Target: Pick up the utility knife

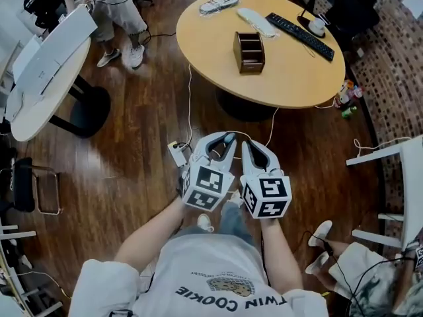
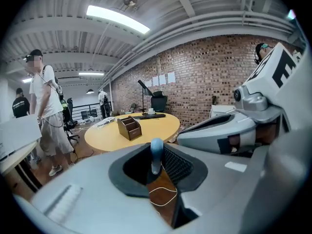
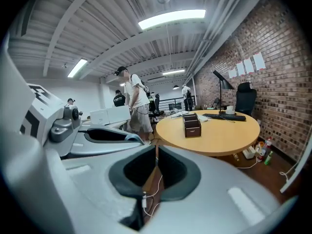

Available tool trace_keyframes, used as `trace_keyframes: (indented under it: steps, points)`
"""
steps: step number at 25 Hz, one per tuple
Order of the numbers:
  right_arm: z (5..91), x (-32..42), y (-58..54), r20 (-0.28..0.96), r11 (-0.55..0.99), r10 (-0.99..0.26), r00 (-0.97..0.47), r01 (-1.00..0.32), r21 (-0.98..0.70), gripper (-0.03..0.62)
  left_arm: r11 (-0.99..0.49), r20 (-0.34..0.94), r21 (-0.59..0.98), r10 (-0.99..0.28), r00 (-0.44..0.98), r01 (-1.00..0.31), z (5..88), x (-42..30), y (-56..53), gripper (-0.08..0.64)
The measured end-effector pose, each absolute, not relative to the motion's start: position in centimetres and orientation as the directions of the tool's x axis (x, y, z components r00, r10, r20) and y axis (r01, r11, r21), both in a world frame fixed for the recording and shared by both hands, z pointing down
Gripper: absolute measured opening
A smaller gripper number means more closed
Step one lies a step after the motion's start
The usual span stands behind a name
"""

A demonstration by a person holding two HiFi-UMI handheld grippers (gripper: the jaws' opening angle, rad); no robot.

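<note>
Left gripper [image 1: 223, 139]: jaws are clenched on a slim object with a rounded blue end, standing upright between the pads. Seen end-on in the left gripper view, it is judged to be the utility knife [image 2: 156, 152]; the blade end does not show. Right gripper [image 1: 246, 145]: held at 3 o'clock, just beside the left. Its jaws are pressed together to a thin slit with nothing between them. Both grippers are carried in front of the person above the wooden floor [image 1: 132, 150], where a white power strip [image 1: 177, 154] lies at 9 o'clock of the left gripper's tips. The round table [image 1: 198, 38] stands well apart at 12 o'clock. It carries a wooden desk organizer [image 1: 249, 51] and, at 2 o'clock of that, a black keyboard [image 1: 301, 35]; no second knife can be made out there. Handling, as a judgement: the knife should be light and rigid, with a hard, smooth casing that can pivot or slip in a two-pad grip. Grip across the flat sides of the handle, near mid-length and clear of the blade end. Treat the blade as extended until it is seen to be retracted.
</note>
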State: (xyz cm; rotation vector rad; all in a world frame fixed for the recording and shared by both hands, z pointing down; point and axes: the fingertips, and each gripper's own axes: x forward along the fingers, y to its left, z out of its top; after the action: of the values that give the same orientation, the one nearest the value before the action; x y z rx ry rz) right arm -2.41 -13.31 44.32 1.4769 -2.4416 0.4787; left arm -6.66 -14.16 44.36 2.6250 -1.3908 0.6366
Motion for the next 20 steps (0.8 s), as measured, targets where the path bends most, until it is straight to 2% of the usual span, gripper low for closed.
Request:
trace_keyframes:
  steps: [8,20]
  points:
    - [44.5,-4.4,-7.0,0.380,0.415,-0.819,-0.431,-0.901,-0.128,0.009,-0.572,0.397,-0.049,-0.764,0.509,-0.819,44.4,-8.7,-7.9,0.072]
    - [43.1,-1.9,-0.3,0.360,0.395,-0.840,-0.405,-0.913,-0.105,0.006,-0.566,0.356,-0.007,-0.772,0.527,-0.824,42.8,-5.9,-1.6,0.074]
